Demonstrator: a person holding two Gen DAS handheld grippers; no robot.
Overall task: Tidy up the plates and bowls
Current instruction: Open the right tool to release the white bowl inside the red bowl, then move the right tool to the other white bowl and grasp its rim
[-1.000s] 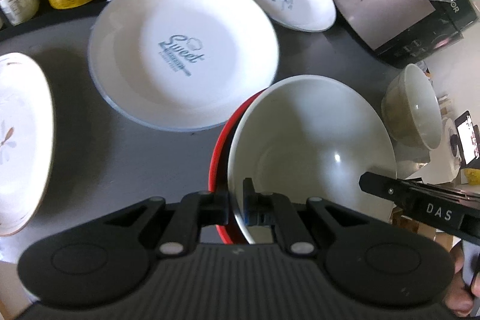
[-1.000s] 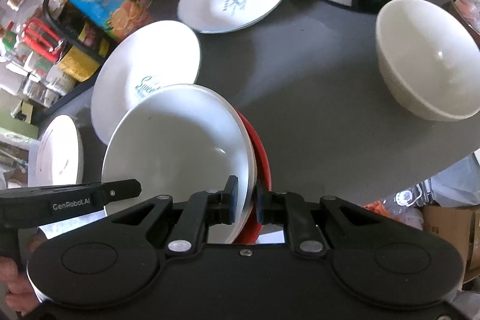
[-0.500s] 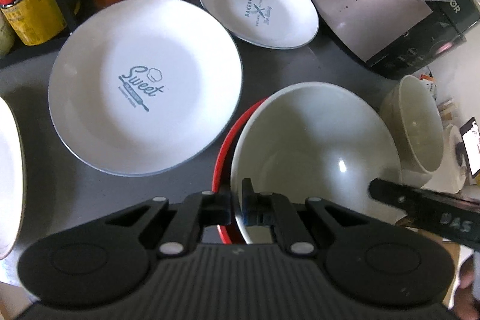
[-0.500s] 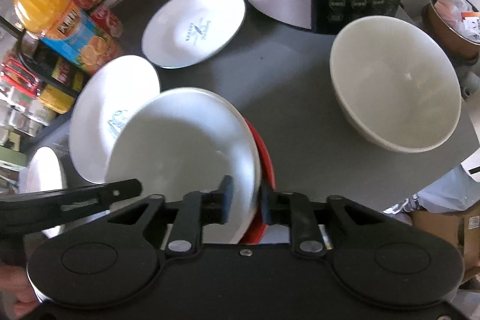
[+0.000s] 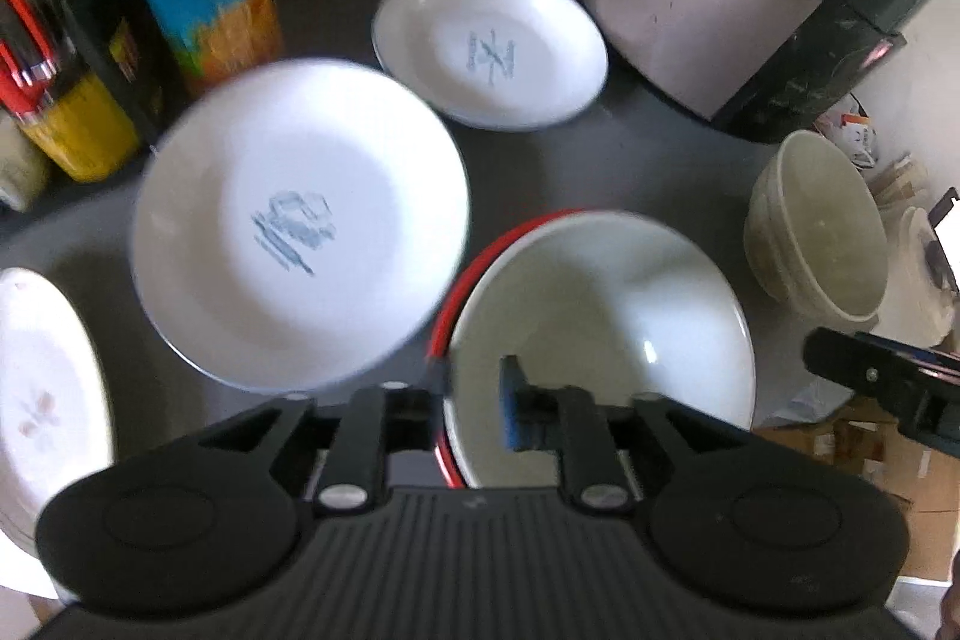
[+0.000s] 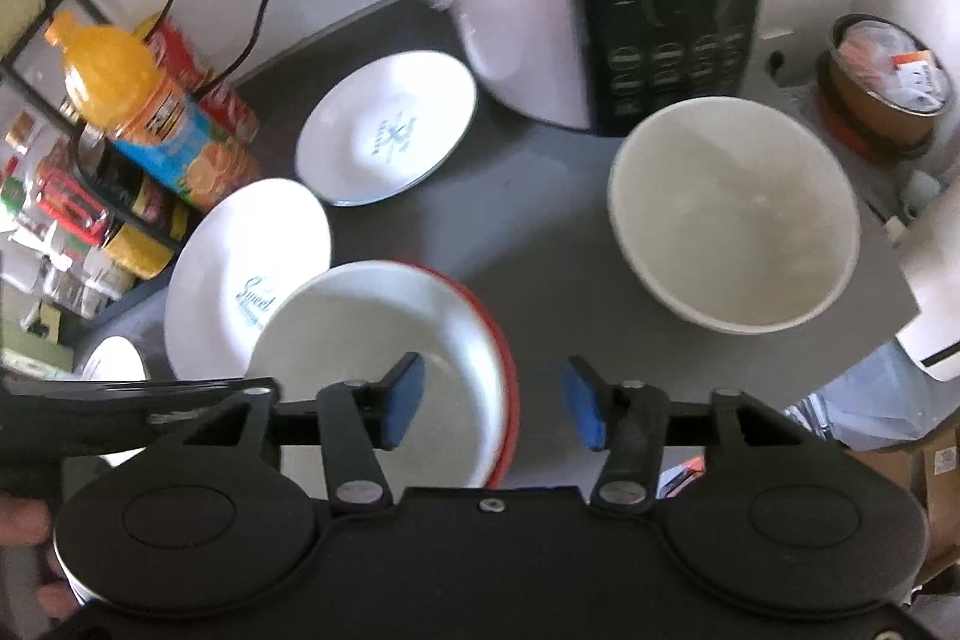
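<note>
Both tongs opening at this moment, letting go of the stacked pair: a white glazed bowl (image 5: 600,334) nested in a red-rimmed shallow bowl (image 5: 474,274), sitting at the near edge of the dark grey counter (image 6: 540,232).

Left tongs (image 5: 474,397) straddling the near-left rim, pads slightly parted and clear of it as far as can be seen (some motion blur there). Right tongs (image 6: 492,403) spread wider, the stack's right rim between the blue pads but untouched.

To finish this release well:
- Keep widening until both pads stand plainly off the rim before pulling away, so no pad drags the stack toward the counter's near edge.
- Lift straight up along the fingers rather than sideways; the large white plate with the "Sweet" print (image 6: 246,280) lies just beside the stack on its left.
- Watch that the white bowl settles level inside the red one.

Likely next: the deep cream bowl (image 6: 735,214) toward the right edge, and the smaller white printed plate (image 6: 390,136) near the back by the cooker (image 6: 660,34).
</note>
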